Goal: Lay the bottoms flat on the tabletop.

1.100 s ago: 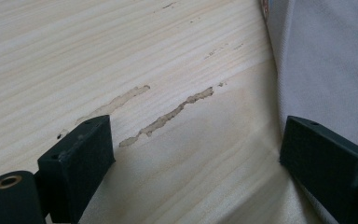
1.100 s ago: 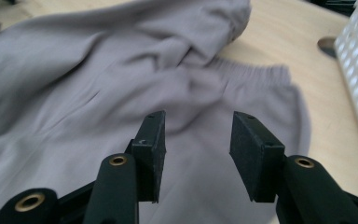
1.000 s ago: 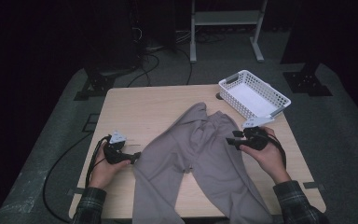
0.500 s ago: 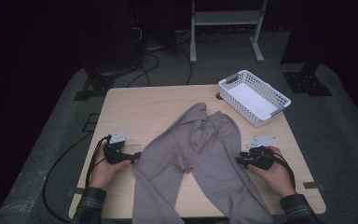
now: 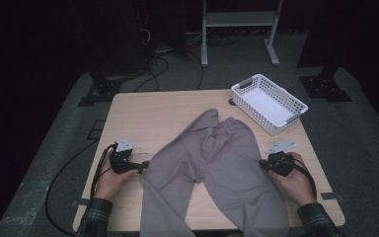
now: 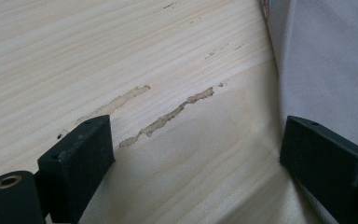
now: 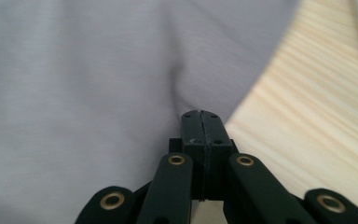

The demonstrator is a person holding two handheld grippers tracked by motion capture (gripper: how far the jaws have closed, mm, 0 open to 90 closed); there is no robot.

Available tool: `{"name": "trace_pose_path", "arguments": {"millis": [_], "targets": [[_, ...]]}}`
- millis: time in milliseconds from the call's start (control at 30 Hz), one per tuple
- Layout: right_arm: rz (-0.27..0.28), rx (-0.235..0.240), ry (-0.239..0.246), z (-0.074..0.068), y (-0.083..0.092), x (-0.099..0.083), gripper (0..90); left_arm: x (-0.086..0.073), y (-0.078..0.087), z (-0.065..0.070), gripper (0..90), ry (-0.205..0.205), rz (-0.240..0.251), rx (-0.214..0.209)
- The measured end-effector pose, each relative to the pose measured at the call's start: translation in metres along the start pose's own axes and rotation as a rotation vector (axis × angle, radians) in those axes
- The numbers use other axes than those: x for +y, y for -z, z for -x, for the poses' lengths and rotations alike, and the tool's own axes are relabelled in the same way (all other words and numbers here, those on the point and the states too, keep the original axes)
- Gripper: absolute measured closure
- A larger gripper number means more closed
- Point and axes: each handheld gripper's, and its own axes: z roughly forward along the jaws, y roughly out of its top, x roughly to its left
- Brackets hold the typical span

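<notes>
Grey trousers (image 5: 217, 163) lie spread on the wooden table (image 5: 148, 118), waist toward the far side and legs hanging over the near edge. My left gripper (image 5: 145, 165) rests at the left leg's outer edge. It is open, with bare wood between its jaws (image 6: 193, 154) and the cloth (image 6: 326, 60) against the right jaw. My right gripper (image 5: 262, 163) sits at the right leg's outer edge. Its jaws have just been closing and now meet (image 7: 200, 114), pinching the cloth (image 7: 98, 93), with a crease running up from the tips.
A white plastic basket (image 5: 269, 103) stands at the table's far right corner. Bare wood stretches left of the trousers and along the far side. Cables trail over the dark floor behind and left of the table.
My right hand has come down toward the near edge along the right leg, and its jaws have shut on the cloth. The left hand has stayed where it was.
</notes>
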Motion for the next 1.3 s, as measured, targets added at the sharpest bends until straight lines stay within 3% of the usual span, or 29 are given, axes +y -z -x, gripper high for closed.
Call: {"name": "trace_pose_path", "arguments": {"millis": [133, 200, 267, 367, 433, 467, 567, 633, 733, 767, 867, 1033, 1300], "targets": [[-0.012, -0.063, -0.019, 0.014, 0.002, -0.004, 89.1, 0.000, 0.000, 0.000, 8.3, 0.000, 0.000, 0.000], [0.002, -0.069, -0.035, 0.016, 0.004, -0.006, 88.0, 0.000, 0.000, 0.000, 8.3, 0.000, 0.000, 0.000], [0.035, -0.063, -0.032, 0.013, 0.008, -0.005, 79.7, 0.000, 0.000, 0.000, 8.3, 0.000, 0.000, 0.000], [0.100, -0.006, 0.002, -0.001, 0.015, 0.000, 69.8, 0.000, 0.000, 0.000, 8.3, 0.001, 0.001, 0.001], [0.127, 0.056, 0.032, -0.014, 0.016, 0.004, 64.8, 0.000, 0.000, 0.000, 8.3, 0.003, 0.001, 0.003], [0.131, 0.079, 0.051, -0.019, 0.015, 0.007, 63.0, 0.000, 0.001, 0.000, 9.1, 0.005, 0.005, 0.005], [0.134, 0.141, 0.087, -0.036, 0.011, 0.012, 60.3, 0.000, 0.004, -0.001, 27.4, 0.010, 0.025, -0.007], [0.123, 0.162, 0.106, -0.044, 0.007, 0.015, 59.4, 0.003, 0.007, 0.000, 28.7, 0.013, 0.036, -0.023], [0.107, 0.179, 0.126, -0.051, 0.001, 0.016, 58.6, 0.010, 0.013, 0.005, 29.0, 0.041, 0.100, -0.071], [0.104, 0.182, 0.131, -0.053, -0.001, 0.016, 58.4, 0.014, 0.015, 0.007, 28.2, 0.028, 0.101, -0.083], [0.102, 0.197, 0.140, -0.056, -0.002, 0.016, 57.3, 0.021, 0.020, 0.020, 30.0, -0.007, 0.108, -0.118], [0.104, 0.219, 0.151, -0.062, -0.001, 0.015, 55.5, 0.024, 0.025, 0.056, 33.3, -0.076, 0.103, -0.202], [0.096, 0.252, 0.178, -0.072, -0.001, 0.013, 54.0, 0.012, 0.022, 0.099, 37.2, -0.161, 0.022, -0.275]]}}
